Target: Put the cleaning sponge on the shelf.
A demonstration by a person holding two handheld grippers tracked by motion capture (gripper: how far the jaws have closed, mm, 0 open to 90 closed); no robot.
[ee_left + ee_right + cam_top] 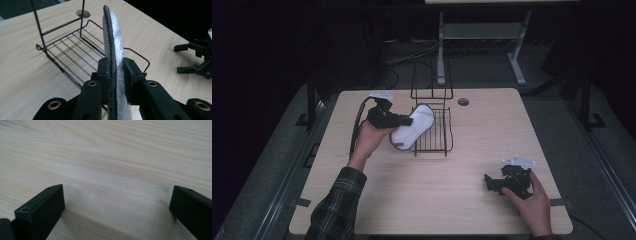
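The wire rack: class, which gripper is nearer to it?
Left. The left gripper holds a slipper at the rack's edge; the right gripper rests far off, near the table's front right.

So the wire rack point(433, 131) sits upper-middle of the high view on the table point(462, 210), and the insole point(413, 126) hangs over its left edge, clamped in the left gripper point(404, 120). The right gripper point(490, 183) rests lower right, well apart, jaws spread over bare tabletop.
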